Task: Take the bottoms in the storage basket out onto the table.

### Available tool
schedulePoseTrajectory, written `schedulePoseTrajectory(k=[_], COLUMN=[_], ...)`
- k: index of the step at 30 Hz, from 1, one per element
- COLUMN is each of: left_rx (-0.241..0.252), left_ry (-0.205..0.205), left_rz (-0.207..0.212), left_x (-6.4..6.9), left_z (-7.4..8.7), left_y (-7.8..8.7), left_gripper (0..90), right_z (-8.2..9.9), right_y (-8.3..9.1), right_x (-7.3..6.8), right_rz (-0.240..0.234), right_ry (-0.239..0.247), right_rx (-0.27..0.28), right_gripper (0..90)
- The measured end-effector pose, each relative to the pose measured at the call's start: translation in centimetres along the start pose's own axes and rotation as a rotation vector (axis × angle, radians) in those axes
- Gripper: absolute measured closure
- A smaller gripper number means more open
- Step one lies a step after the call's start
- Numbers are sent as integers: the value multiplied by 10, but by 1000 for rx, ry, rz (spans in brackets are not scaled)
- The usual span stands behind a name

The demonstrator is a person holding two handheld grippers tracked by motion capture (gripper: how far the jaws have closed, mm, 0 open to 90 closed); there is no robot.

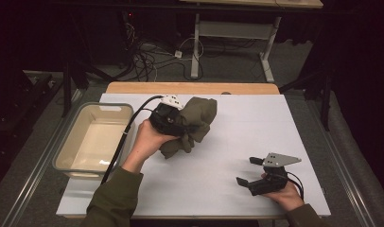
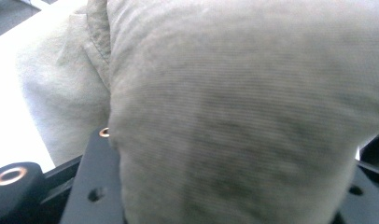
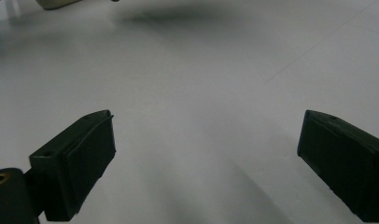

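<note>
The olive-green cloth [image 1: 192, 124] is bunched between the jaws of the left gripper [image 1: 173, 119], which grasps it above the middle of the white table surface [image 1: 237, 132]. In the left gripper view the fabric [image 2: 234, 116] presses close between both jaws. The cloth hangs in a crumpled mass to the right of the gripper body, its lower folds near or touching the surface; which cannot be told. The right gripper [image 1: 249, 171] rests near the front right of the surface, well apart from the cloth, its jaws spread wide with nothing between them, as the right gripper view confirms.

Count: one cloth, two grippers, one plastic tub [image 1: 93, 141].

The tub is pale, rectangular and stands at the left edge of the surface, just beside the left forearm. The surface is a white board laid on a wooden tabletop [image 1: 190, 88]. Beyond it the room is dim, with cables [image 1: 147, 59] on the floor and a white desk frame [image 1: 232, 35].
</note>
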State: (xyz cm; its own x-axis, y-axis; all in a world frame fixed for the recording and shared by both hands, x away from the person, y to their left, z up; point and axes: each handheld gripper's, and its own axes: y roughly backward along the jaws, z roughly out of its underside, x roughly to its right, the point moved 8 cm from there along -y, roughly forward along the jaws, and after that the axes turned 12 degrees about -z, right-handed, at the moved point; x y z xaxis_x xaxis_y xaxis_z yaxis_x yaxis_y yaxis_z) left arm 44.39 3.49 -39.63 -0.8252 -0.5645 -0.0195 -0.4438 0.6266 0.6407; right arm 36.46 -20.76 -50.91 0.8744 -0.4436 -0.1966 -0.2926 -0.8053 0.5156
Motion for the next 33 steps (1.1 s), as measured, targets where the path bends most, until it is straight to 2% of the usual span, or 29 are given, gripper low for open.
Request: schedulePoseTrajectory(k=[33], left_rx=[-49], left_ry=[-41], left_rz=[29], left_x=[30], left_z=[11], left_y=[-58], left_gripper=[506], right_z=[0], right_y=[0], right_x=[1], right_rz=[2], right_ry=[2], right_rx=[-2], right_gripper=[49])
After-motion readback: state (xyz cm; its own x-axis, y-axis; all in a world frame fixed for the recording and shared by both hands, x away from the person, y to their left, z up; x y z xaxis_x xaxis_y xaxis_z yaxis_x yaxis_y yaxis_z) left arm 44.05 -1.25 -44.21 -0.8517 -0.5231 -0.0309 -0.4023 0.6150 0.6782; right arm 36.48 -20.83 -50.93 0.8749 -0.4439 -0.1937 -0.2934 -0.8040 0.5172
